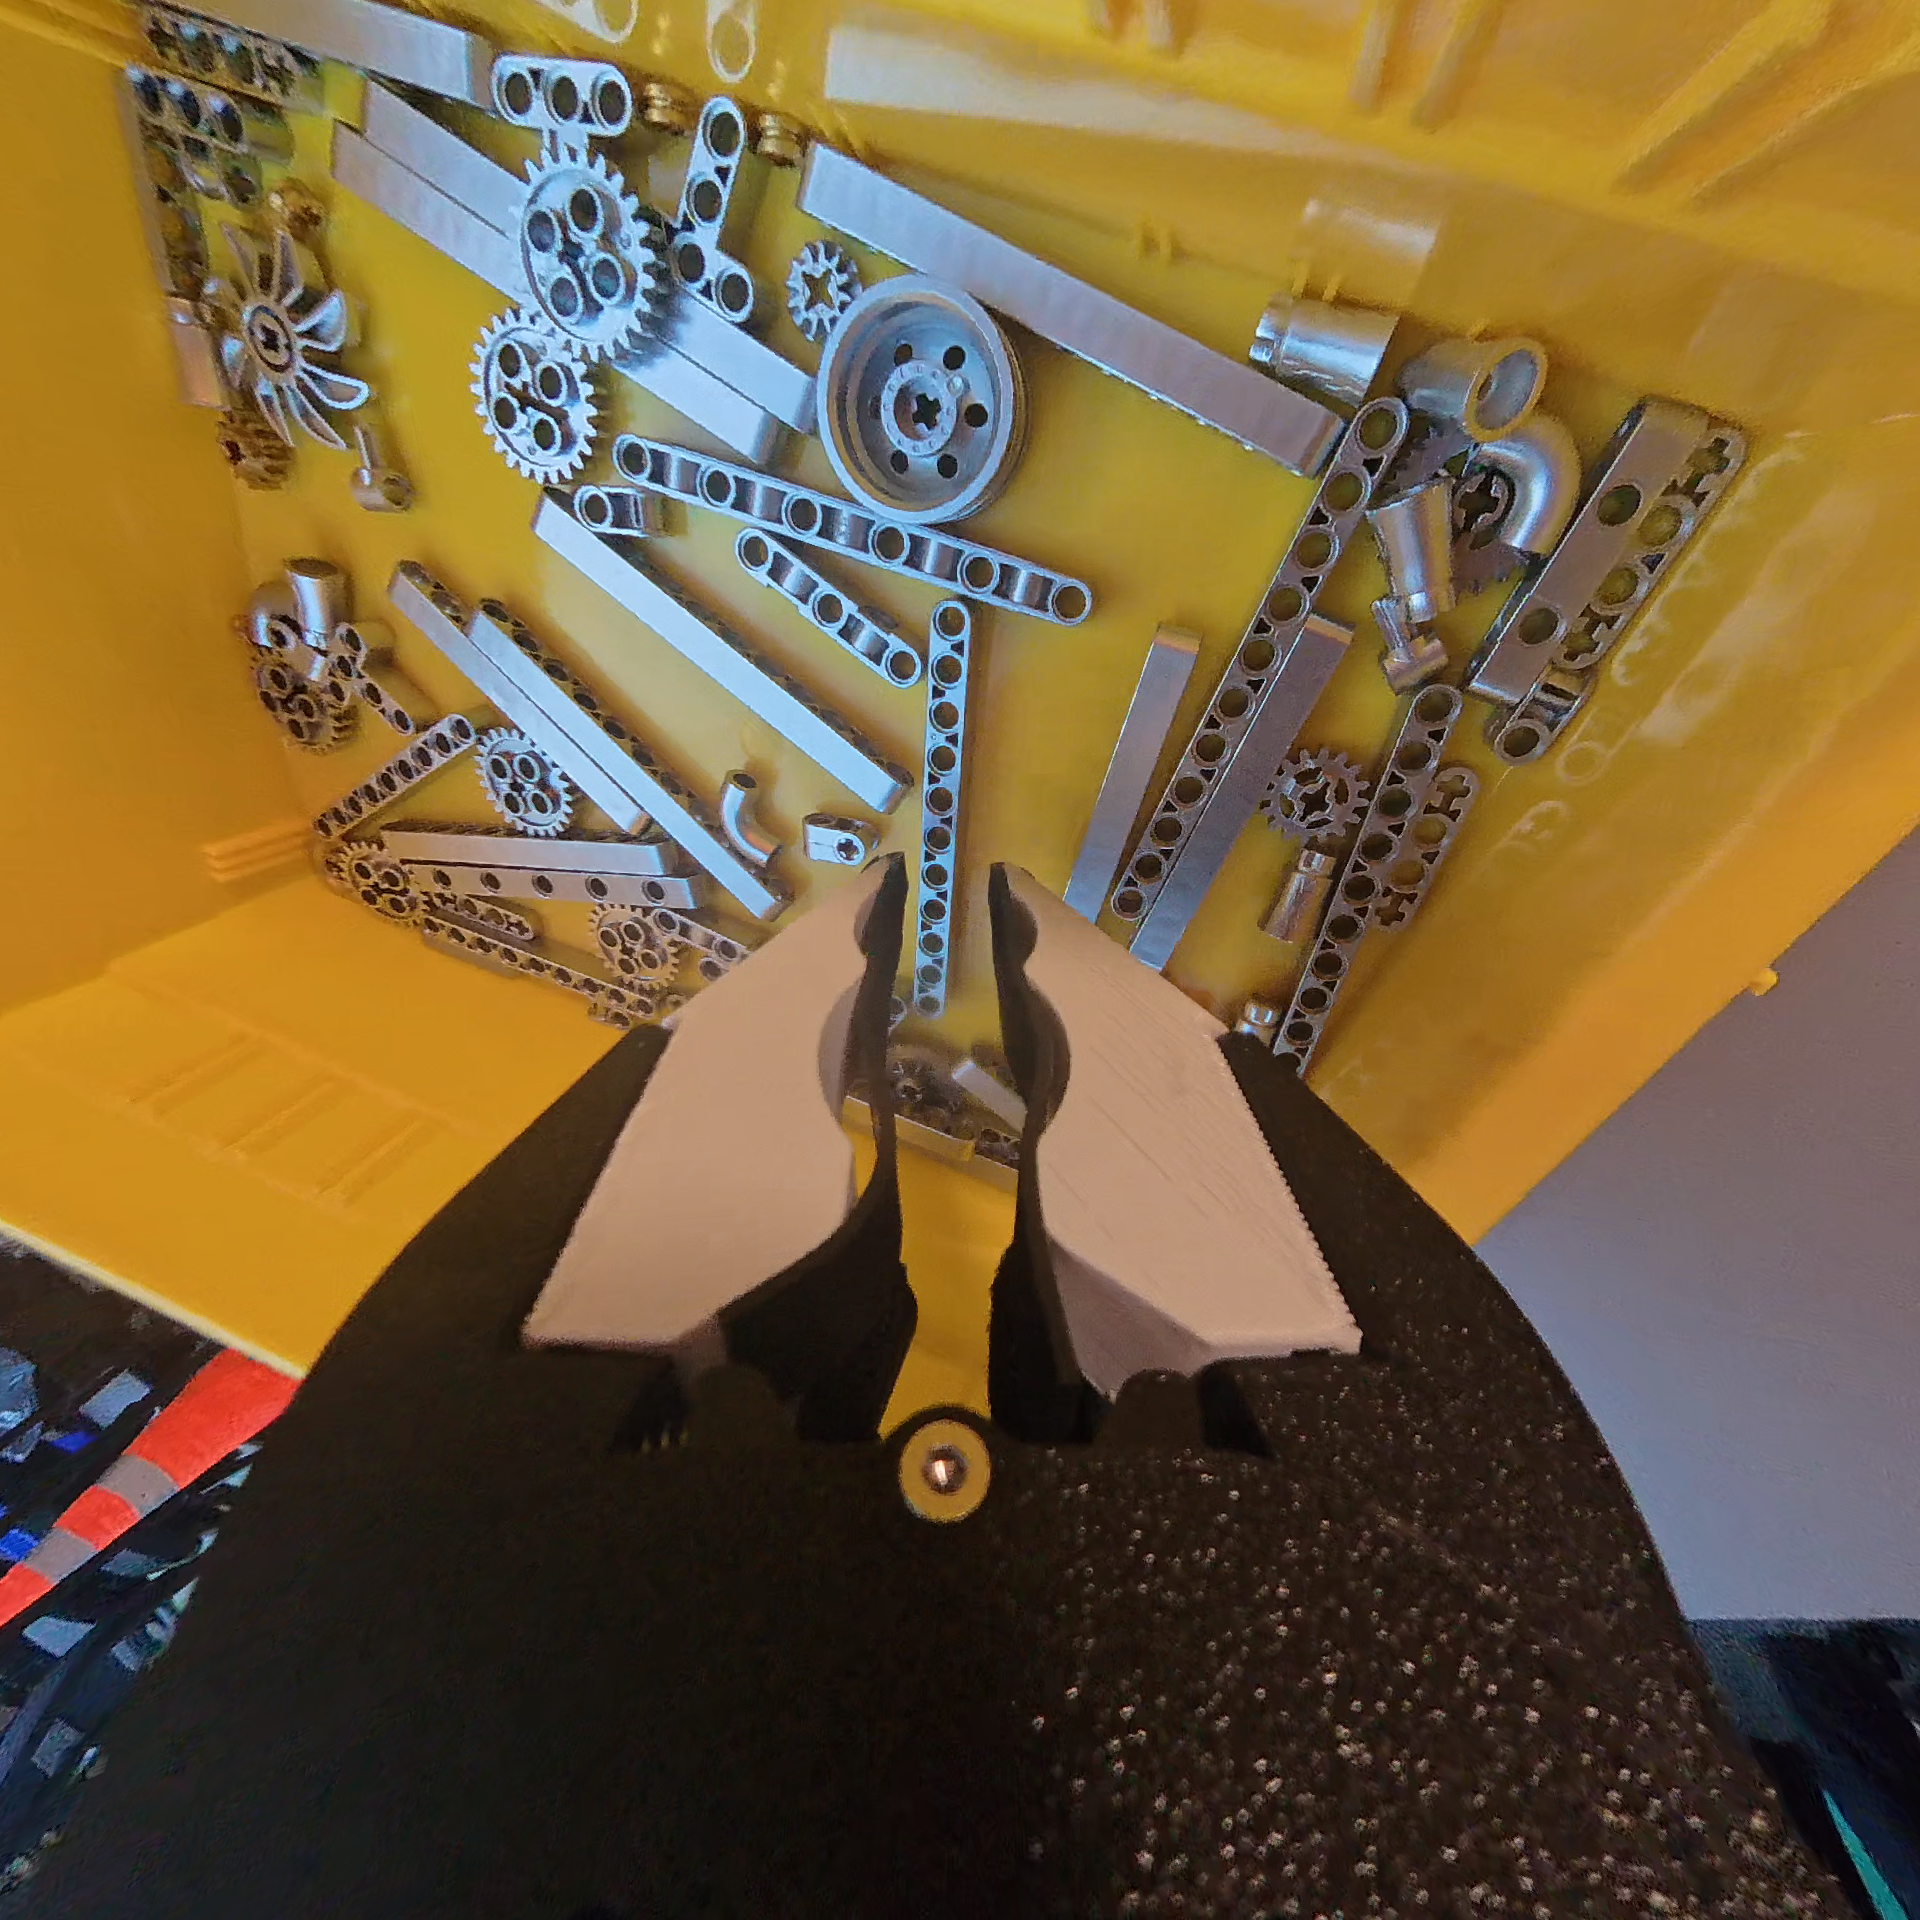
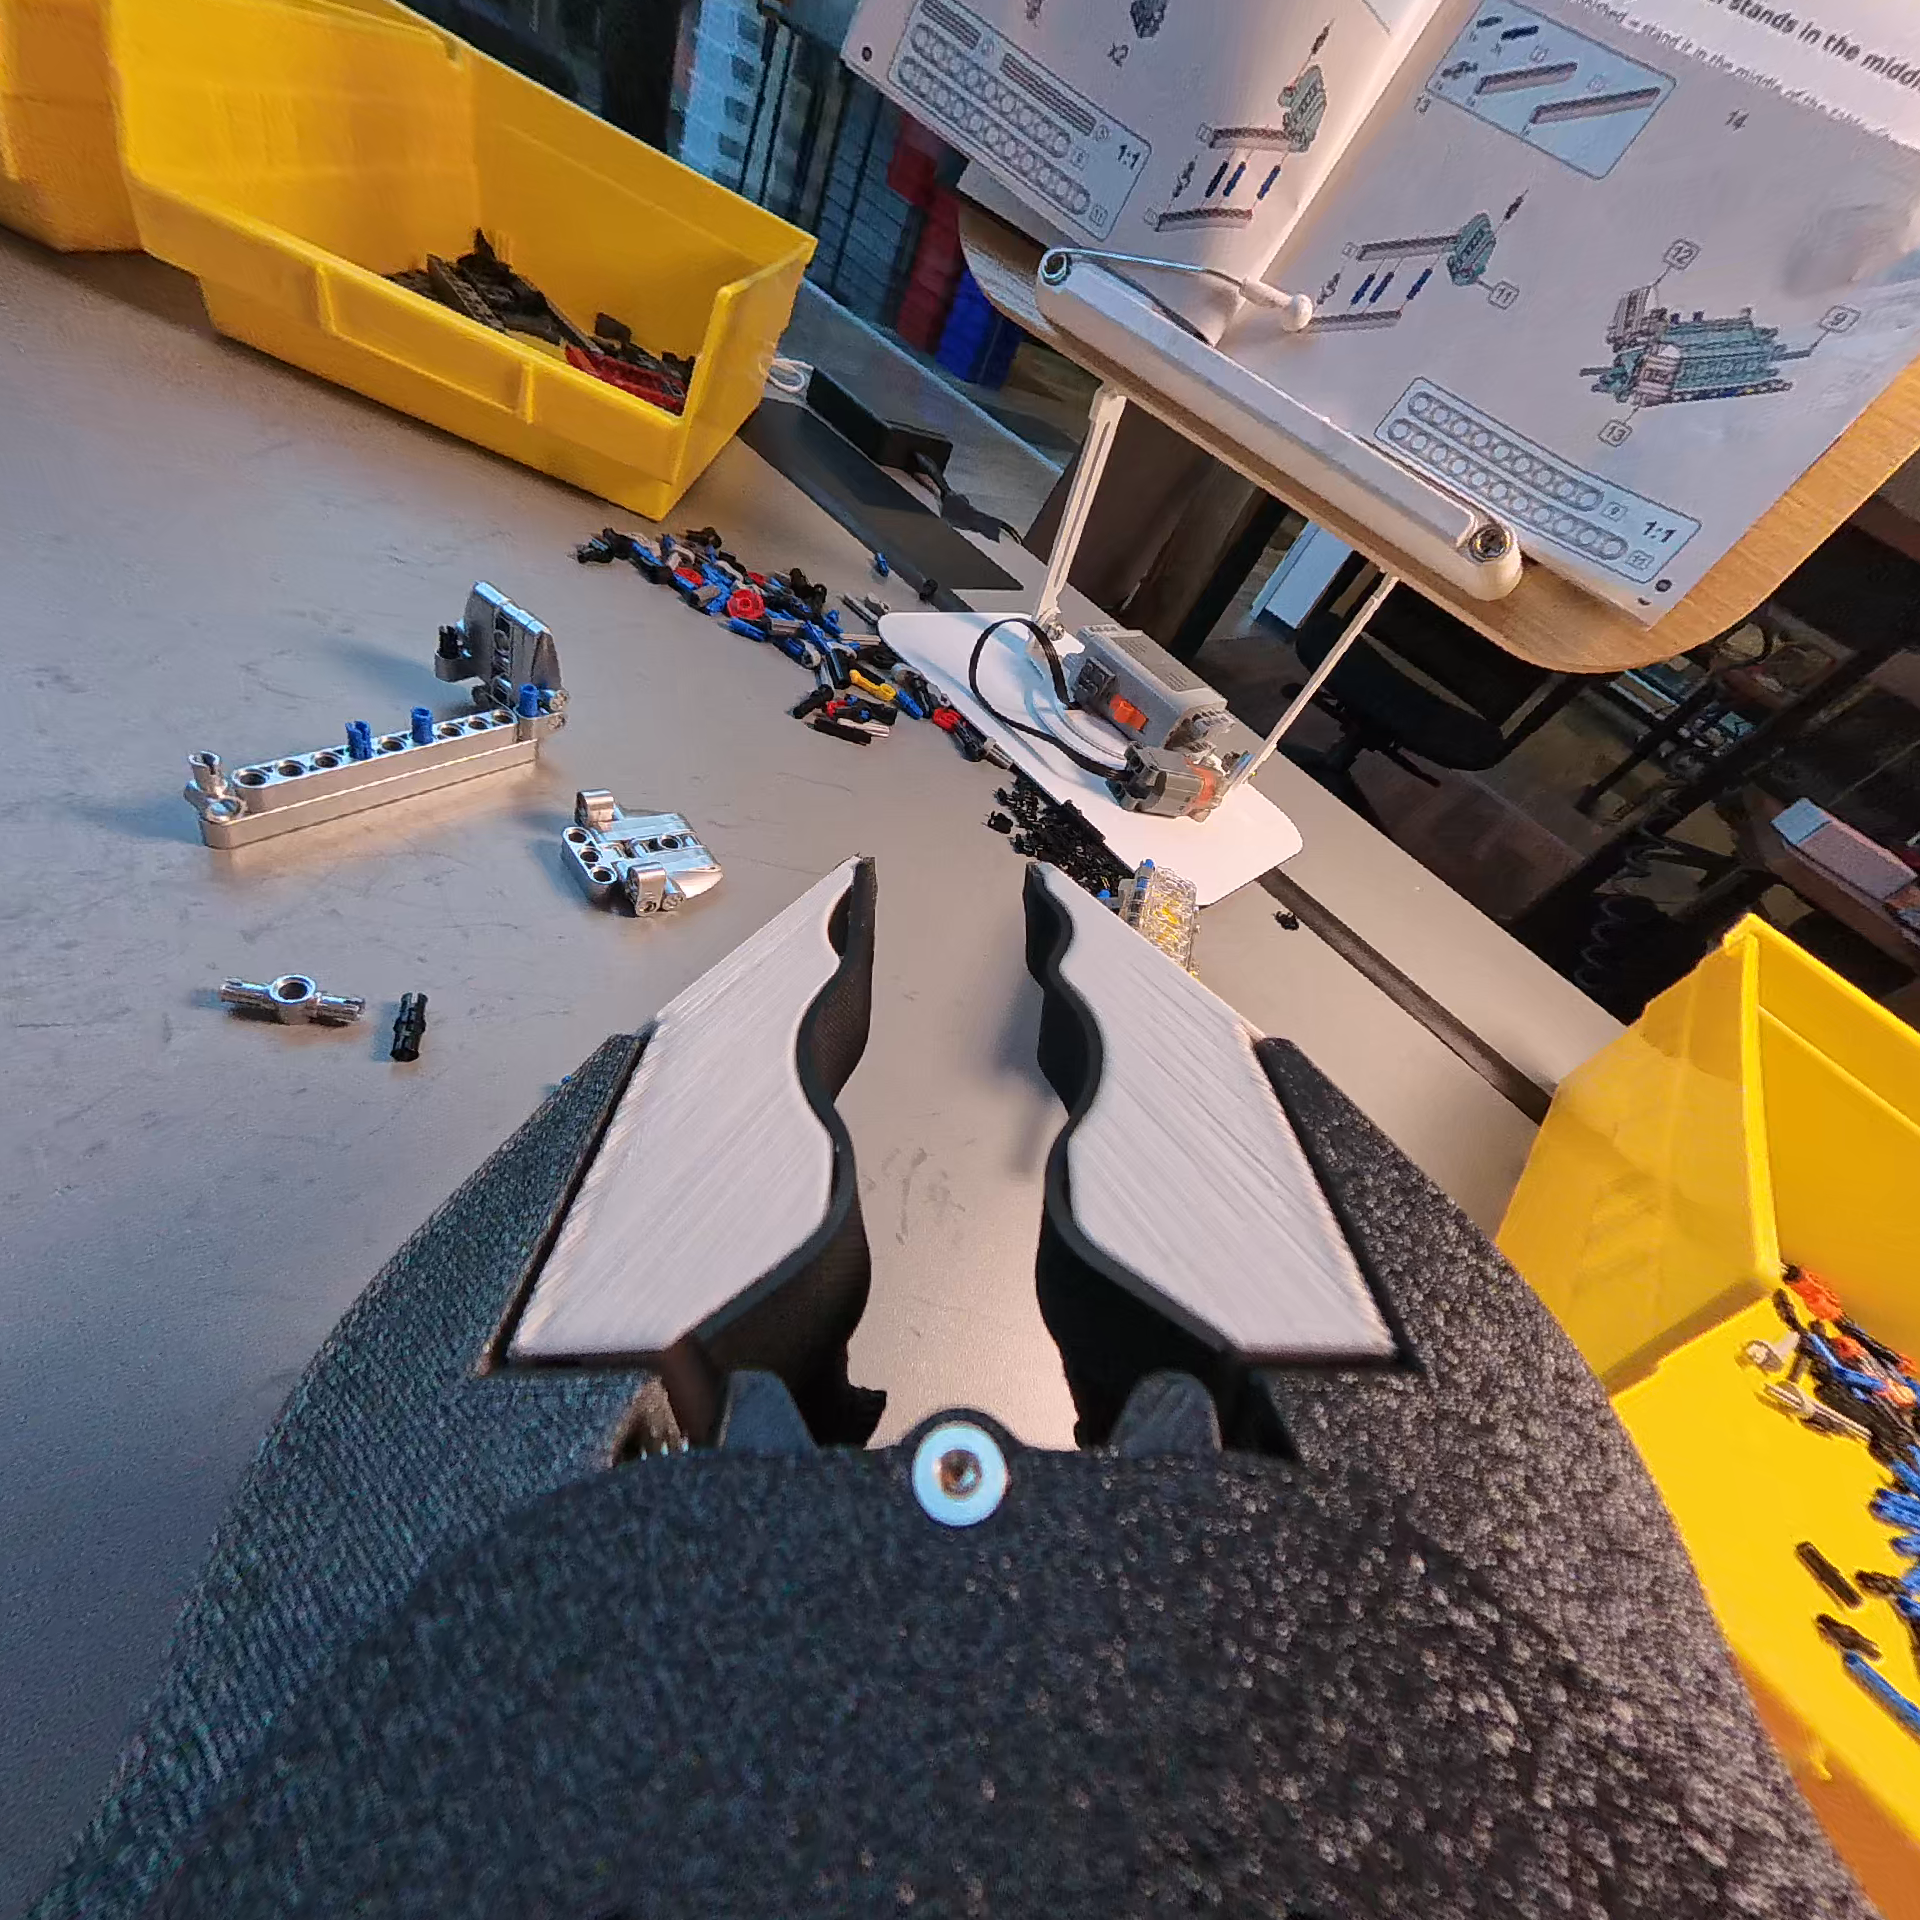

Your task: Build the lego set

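Inside a yellow bin [image 1: 1143,187], the left gripper [image 1: 943,883] gapes slightly astride a silver beam [image 1: 940,790], gripping nothing.

Grey bench [image 2: 156,582]. Left of the right tongs [image 2: 948,883]: silver beam [image 2: 364,774] with blue pins, small black pin [image 2: 408,1027]. Ahead: scattered small parts [image 2: 769,613], yellow bin [image 2: 457,281]. Right: second yellow bin [image 2: 1662,1195].

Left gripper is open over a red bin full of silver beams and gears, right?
Not quite: the bin is yellow, as the left wrist view shows. The rest holds: the left gripper is open over it, above silver beams and gears.
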`<state>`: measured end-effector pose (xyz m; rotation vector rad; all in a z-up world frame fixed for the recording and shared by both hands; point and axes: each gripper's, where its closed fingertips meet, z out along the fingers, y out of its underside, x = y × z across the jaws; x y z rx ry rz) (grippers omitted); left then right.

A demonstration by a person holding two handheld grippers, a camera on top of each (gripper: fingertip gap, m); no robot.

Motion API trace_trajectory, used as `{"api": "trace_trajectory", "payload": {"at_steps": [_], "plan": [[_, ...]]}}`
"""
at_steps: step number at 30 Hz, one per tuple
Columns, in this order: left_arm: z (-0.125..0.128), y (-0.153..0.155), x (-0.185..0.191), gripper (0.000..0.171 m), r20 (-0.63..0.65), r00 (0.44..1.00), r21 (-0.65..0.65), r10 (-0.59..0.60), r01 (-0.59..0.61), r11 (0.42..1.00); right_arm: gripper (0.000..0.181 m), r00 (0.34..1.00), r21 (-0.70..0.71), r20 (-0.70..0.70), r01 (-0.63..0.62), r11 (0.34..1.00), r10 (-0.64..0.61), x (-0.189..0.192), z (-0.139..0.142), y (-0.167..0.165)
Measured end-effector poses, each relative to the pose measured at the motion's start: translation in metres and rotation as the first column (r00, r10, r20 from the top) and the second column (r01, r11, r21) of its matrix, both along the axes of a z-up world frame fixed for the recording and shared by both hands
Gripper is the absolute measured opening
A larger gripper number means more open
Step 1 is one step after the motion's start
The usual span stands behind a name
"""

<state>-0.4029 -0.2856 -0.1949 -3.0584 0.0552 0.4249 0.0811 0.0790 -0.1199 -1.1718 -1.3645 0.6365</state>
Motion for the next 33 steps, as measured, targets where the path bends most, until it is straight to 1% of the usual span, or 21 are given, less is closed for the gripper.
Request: {"api": "trace_trajectory", "payload": {"at_steps": [3, 5, 8, 9, 11, 13, 15, 17, 18, 19, 21, 24, 27, 30, 33], "plan": [[-0.008, -0.003, -0.003, 0.014, 0.019, 1.0, -0.03, 0.013, -0.012, 0.999, 0.027, 1.0, -0.003, 0.0, 0.001, 1.0, -0.001, 0.0, 0.0, 0.0], [-0.013, -0.004, -0.003, 0.006, 0.027, 1.0, -0.047, 0.015, -0.014, 0.999, 0.027, 1.0, -0.003, -0.001, 0.001, 1.0, -0.001, 0.0, 0.0, 0.0], [-0.004, -0.002, -0.007, 0.005, -0.007, 1.0, -0.037, 0.011, -0.011, 0.999, 0.027, 1.0, -0.003, -0.003, 0.0, 1.0, 0.0, 0.0, 0.0, 0.0], [0.002, -0.003, -0.007, 0.005, -0.019, 1.0, -0.032, 0.004, -0.005, 0.999, 0.027, 1.0, -0.004, -0.005, -0.001, 1.0, 0.001, 0.001, 0.001, 0.0], [0.024, 0.0, -0.008, 0.005, -0.075, 0.997, 0.011, -0.009, 0.01, 1.0, 0.027, 1.0, -0.007, -0.009, -0.003, 1.0, 0.003, 0.001, 0.002, 0.0], [0.056, 0.008, -0.005, 0.005, -0.15, 0.989, 0.094, -0.019, 0.033, 0.995, 0.027, 1.0, -0.013, -0.013, -0.006, 1.0, 0.005, 0.001, 0.002, 0.0], [0.087, 0.021, 0.014, 0.005, -0.181, 0.982, 0.19, -0.049, 0.084, 0.978, 0.027, 1.0, -0.017, -0.011, -0.009, 1.0, 0.009, 0.001, 0.002, 0.0], [0.109, 0.037, 0.048, 0.005, -0.19, 0.974, 0.256, -0.125, 0.172, 0.951, 0.026, 1.0, -0.017, -0.006, -0.014, 1.0, 0.014, 0.001, 0.001, -0.001], [0.114, 0.046, 0.069, 0.005, -0.188, 0.966, 0.274, -0.175, 0.223, 0.936, 0.026, 1.0, -0.015, -0.003, -0.016, 1.0, 0.016, 0.0, 0.001, -0.001], [0.115, 0.055, 0.093, 0.005, -0.179, 0.957, 0.287, -0.229, 0.273, 0.918, 0.025, 1.0, -0.013, -0.001, -0.017, 1.0, 0.017, 0.0, 0.0, -0.001], [0.11, 0.076, 0.145, 0.005, -0.16, 0.926, 0.301, -0.342, 0.376, 0.877, 0.025, 1.0, -0.008, -0.004, -0.013, 1.0, 0.013, 0.001, 0.001, -0.001], [0.086, 0.109, 0.226, 0.005, -0.112, 0.854, 0.317, -0.507, 0.515, 0.797, 0.026, 1.0, -0.021, -0.028, -0.002, 1.0, 0.001, 0.003, 0.005, 0.001], [0.052, 0.131, 0.304, 0.005, 0.002, 0.762, 0.321, -0.647, 0.613, 0.722, 0.026, 0.998, -0.061, -0.069, 0.004, 0.998, -0.009, 0.006, 0.011, 0.004], [0.023, 0.142, 0.365, 0.005, 0.1, 0.661, 0.295, -0.744, 0.694, 0.656, 0.026, 0.994, -0.095, -0.103, 0.012, 0.995, -0.022, 0.01, 0.017, 0.009], [0.008, 0.146, 0.416, 0.005, 0.202, 0.575, 0.289, -0.793, 0.738, 0.61, 0.026, 0.993, -0.109, -0.116, 0.019, 0.994, -0.032, 0.013, 0.019, 0.012]]}}
